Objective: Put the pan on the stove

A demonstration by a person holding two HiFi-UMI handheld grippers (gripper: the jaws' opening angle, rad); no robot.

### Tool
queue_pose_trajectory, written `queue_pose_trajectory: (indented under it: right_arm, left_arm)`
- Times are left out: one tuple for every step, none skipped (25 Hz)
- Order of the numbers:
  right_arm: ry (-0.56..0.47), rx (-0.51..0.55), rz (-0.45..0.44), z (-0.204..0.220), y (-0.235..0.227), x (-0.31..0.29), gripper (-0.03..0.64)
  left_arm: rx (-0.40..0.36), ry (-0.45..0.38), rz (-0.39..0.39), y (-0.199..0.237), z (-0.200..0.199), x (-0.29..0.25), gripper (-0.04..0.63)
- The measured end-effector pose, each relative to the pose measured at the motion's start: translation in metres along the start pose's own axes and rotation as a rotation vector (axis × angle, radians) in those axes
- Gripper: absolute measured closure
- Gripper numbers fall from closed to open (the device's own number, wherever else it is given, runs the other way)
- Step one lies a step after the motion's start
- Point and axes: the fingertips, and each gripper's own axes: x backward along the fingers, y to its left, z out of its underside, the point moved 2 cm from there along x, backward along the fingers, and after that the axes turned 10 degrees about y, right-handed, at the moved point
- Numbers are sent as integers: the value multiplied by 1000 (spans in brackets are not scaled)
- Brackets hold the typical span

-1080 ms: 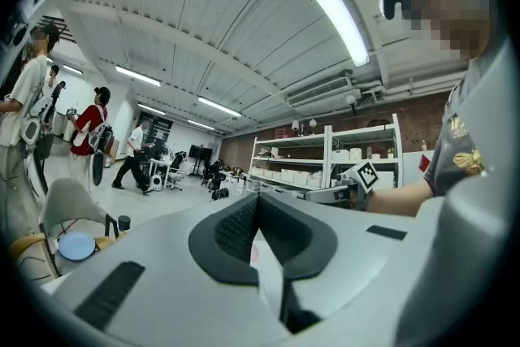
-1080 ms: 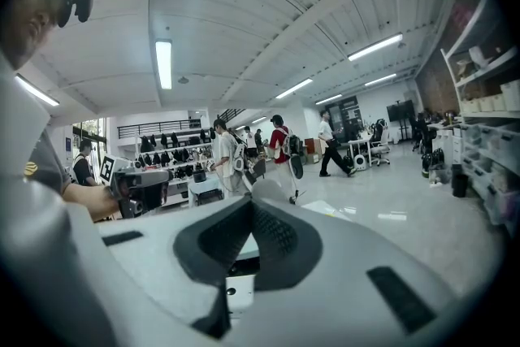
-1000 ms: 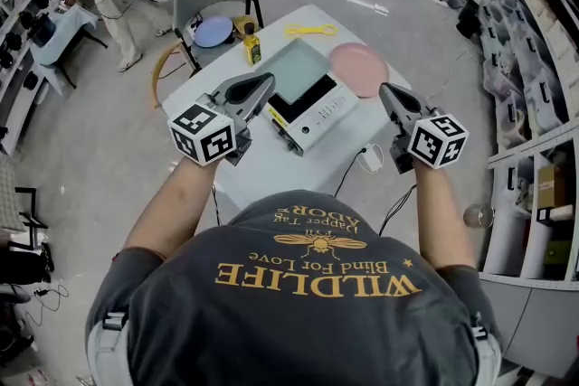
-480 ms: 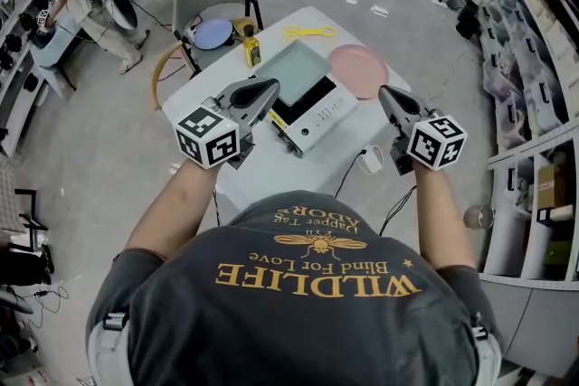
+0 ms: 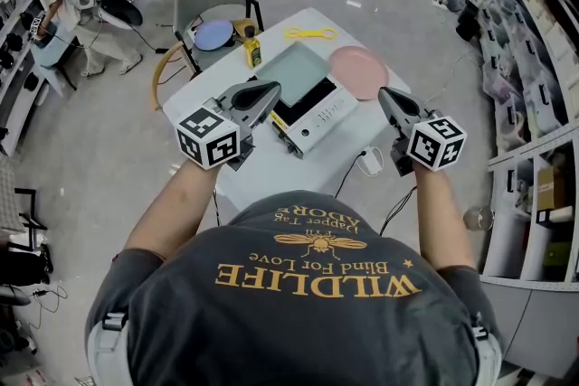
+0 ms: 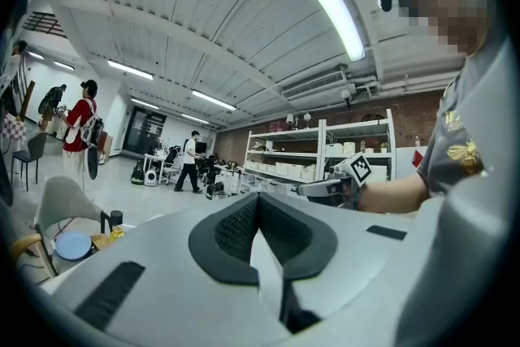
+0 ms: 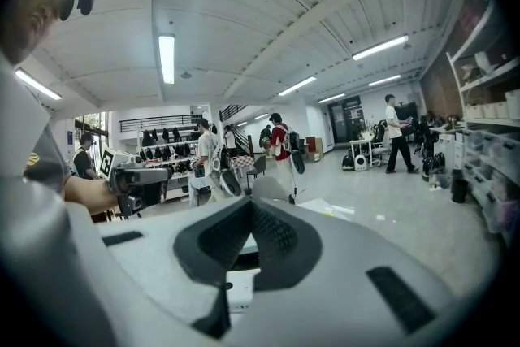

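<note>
Pan, prob. the pink round dish (image 5: pixel 360 70), lay beside the stove (image 5: pixel 303 95), not on it, just ahead of the right gripper (image 5: pixel 384 94); right gripper & left gripper (image 5: pixel 270 89) were both pressed shut w/ nothing held, so approach step, and next move req'd jaws spread & reach fwd.

Crowding the table (image 5: pixel 271 165) toward upper frame: stove (image 5: pixel 306 95), bottle (image 5: pixel 252 48), pink dish (image 5: pixel 358 70); leaving bare top open just below the stove.

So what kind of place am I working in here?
Probably a big open lab or workshop, not a kitchen: the stove sits on a white table, storage shelves stand alongside, and people walk about.
</note>
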Motion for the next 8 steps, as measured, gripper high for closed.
queue_pose_trajectory:
  right_arm:
    - [0, 1, 0, 0, 0, 0, 617]
    - [1, 3, -1, 0, 0, 0, 617]
    - [2, 4, -1, 1, 0, 0, 617]
    - [3, 5, -1, 1, 0, 0, 617]
    - [4, 6, -1, 1, 0, 0, 617]
    - [5, 6, 0, 2, 0, 0, 617]
    - [5, 7, 0, 2, 0, 0, 617]
    - [6, 7, -1, 2, 1, 1, 617]
  left_arm:
    - [-1, 2, 3, 0, 1, 0, 598]
    - [-1, 3, 5, -1, 1, -1, 598]
    - [-2, 4, 7, -1, 1, -1, 598]
    - [-3, 4, 9, -1, 1, 0, 598]
    - [-4, 4, 10, -1, 2, 0, 598]
    - [-5, 5, 11, -2, 2, 0, 598]
    - [-5, 6, 12, -2, 2, 0, 598]
    - [-5, 6, 13, -2, 2, 0, 598]
